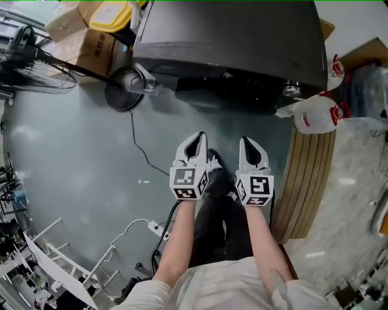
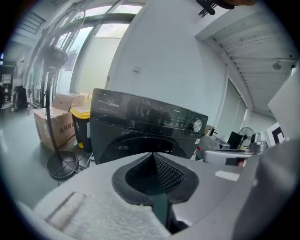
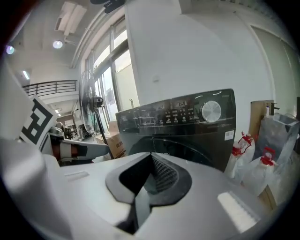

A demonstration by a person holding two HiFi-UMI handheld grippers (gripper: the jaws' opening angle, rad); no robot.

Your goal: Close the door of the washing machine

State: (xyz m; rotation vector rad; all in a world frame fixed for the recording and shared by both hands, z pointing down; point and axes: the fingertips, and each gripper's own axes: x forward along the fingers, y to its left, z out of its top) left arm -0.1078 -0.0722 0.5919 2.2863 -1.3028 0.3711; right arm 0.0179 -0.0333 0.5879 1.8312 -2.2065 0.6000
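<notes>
The dark washing machine [image 1: 230,42] stands at the top of the head view, an arm's reach in front of me. In the left gripper view its round door [image 2: 117,146] lies flat against the machine's front [image 2: 140,123]. The right gripper view shows the door [image 3: 199,152] the same way, below the control panel and dial [image 3: 211,111]. My left gripper [image 1: 195,140] and right gripper [image 1: 250,145] are held side by side above the floor, pointing at the machine and short of it. Both are shut with nothing between the jaws, as their own views show at the left gripper [image 2: 152,155] and the right gripper [image 3: 151,155].
A standing fan's base [image 1: 124,91] sits at the machine's left corner, with cardboard boxes [image 1: 85,42] and a yellow-lidded bin [image 1: 112,13] behind it. White jugs with red caps [image 1: 315,112] and a slatted wooden panel [image 1: 309,181] lie to the right. A cable [image 1: 142,151] crosses the floor.
</notes>
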